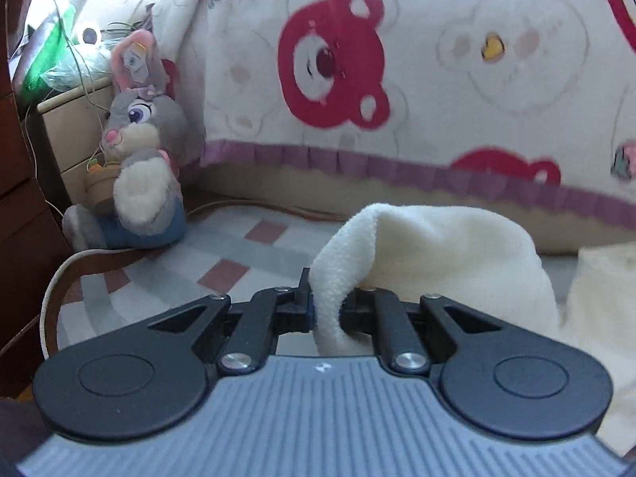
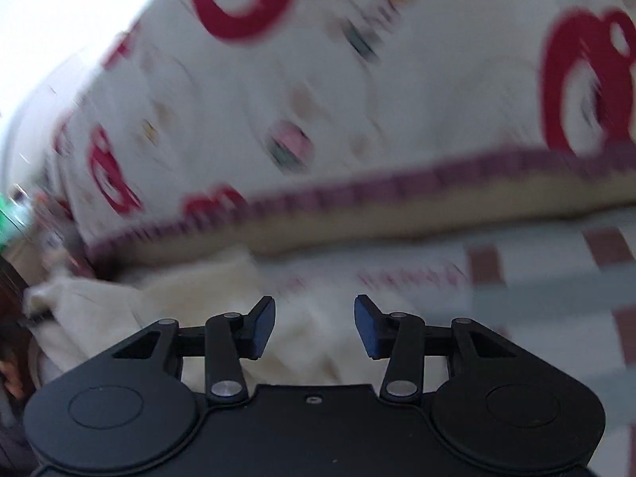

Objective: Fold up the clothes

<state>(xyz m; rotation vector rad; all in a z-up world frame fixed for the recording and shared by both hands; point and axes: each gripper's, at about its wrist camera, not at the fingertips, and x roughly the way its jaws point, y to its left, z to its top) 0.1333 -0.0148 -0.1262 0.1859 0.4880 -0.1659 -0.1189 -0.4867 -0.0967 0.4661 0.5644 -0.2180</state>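
Observation:
A cream fleece garment (image 1: 449, 262) lies on the checked bed sheet (image 1: 222, 262). My left gripper (image 1: 326, 310) is shut on a fold of it, and the pinched cloth bulges up and over the fingers to the right. In the right wrist view the same cream garment (image 2: 167, 302) lies blurred, below and left of the fingers. My right gripper (image 2: 314, 326) is open above its edge, nothing between the blue pads (image 2: 264, 328).
A white quilt with red bear prints and a purple frill (image 1: 397, 79) rises behind the garment. A grey plush rabbit (image 1: 139, 167) sits at the left beside a pale drawer unit (image 1: 71, 127), with a white cable (image 1: 51, 290) trailing nearby.

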